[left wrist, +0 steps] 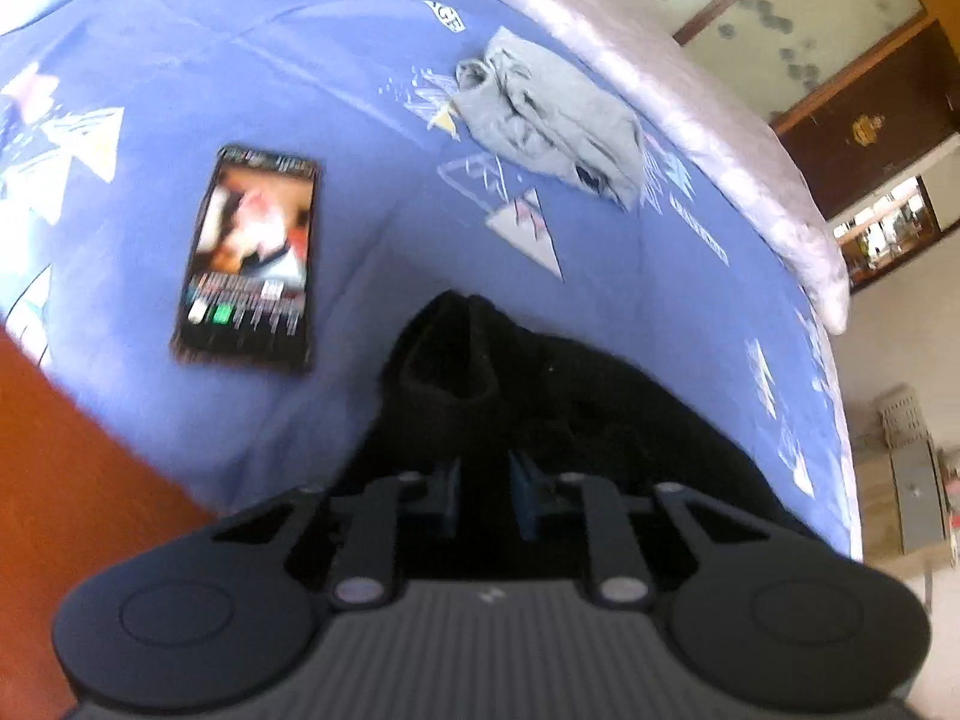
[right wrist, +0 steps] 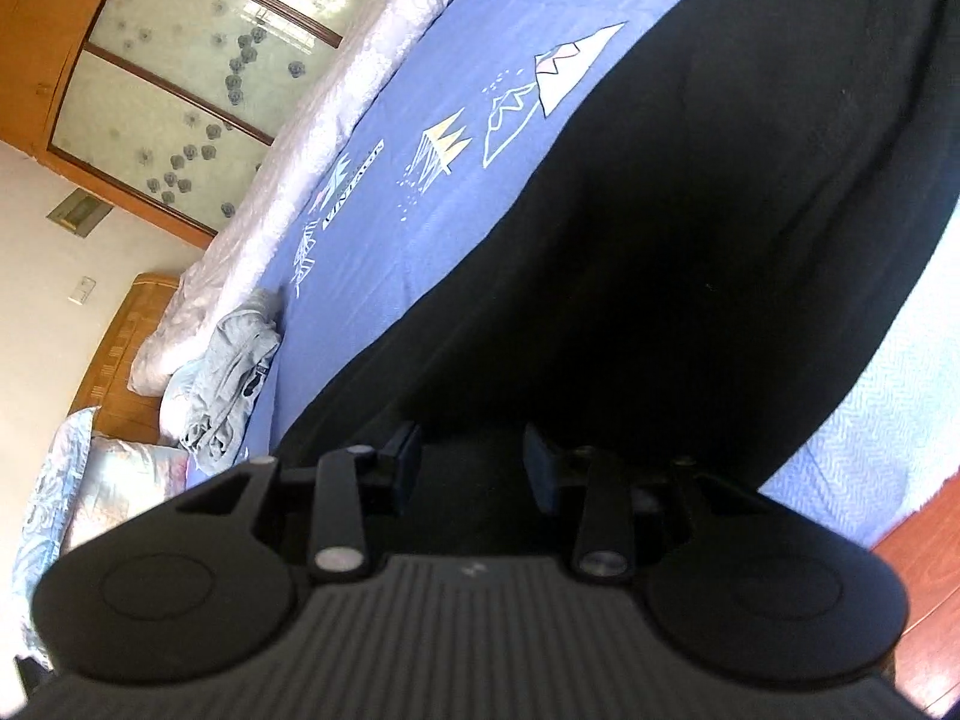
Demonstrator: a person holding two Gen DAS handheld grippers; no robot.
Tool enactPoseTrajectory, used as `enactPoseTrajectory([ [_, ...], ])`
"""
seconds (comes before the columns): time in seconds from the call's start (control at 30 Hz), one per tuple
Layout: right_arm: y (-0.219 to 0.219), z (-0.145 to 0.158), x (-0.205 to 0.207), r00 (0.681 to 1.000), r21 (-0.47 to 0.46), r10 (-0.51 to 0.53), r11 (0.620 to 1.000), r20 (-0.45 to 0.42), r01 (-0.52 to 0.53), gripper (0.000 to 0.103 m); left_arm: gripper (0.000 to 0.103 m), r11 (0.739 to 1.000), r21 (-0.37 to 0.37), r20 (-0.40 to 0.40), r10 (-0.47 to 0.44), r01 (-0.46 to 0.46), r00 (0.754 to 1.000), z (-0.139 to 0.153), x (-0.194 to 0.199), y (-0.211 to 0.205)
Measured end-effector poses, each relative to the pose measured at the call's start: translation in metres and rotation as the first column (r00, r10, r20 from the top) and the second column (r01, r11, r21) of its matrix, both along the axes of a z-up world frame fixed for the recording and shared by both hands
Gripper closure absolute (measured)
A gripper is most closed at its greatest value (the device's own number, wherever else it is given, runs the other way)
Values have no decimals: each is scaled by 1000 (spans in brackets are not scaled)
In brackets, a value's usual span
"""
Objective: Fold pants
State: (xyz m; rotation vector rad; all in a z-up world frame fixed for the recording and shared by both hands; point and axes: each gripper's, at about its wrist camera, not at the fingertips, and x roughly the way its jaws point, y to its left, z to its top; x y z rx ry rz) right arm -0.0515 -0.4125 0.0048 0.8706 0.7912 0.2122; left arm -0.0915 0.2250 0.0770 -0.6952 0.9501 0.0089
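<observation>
Left gripper (left wrist: 483, 495) narrow, pinching black pants (left wrist: 540, 396) near bed (left wrist: 150, 60) edge, probably for fold; right gripper (right wrist: 474, 468) half-wide over pants, grip unclear.

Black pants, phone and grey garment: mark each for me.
black pants (right wrist: 690, 240), right wrist view, middle of the cloth
phone (left wrist: 249, 258), left wrist view, its screen
grey garment (left wrist: 552, 120), left wrist view, crumpled middle

Left gripper (left wrist: 483, 495) pointed steeply down, jaws nearly together, probably pinching dark cloth between the pads (left wrist: 528, 498), though the blur hid contact. Right gripper (right wrist: 474, 468) tilted down, jaws partly apart, dark cloth lying between its fingers (right wrist: 543, 471).
</observation>
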Motion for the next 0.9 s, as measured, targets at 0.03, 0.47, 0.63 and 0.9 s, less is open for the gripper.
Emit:
enactPoseTrajectory([
  [0.03, 1, 0, 0, 1000, 0, 1, 1000, 1, -1, 63, 86, 1000, 1, -14, -4, 4, 1000, -3, -8, -2],
  [0.47, 0, 21, -12, 997, 55, 45, 997, 68, -49, 59, 12, 973, -175, -246, 106, -152, 964, -111, -4, 3],
  [0.63, 94, 80, 19, 900, -71, 384, 923, 207, -377, 53, 52, 962, -251, -170, 68, -110, 983, -117, 6, -2],
  [0.9, 365, 114, 67, 326, -420, 931, 364, 161, -831, 17, 63, 962, -256, -129, 69, -100, 989, -120, 3, -5],
])
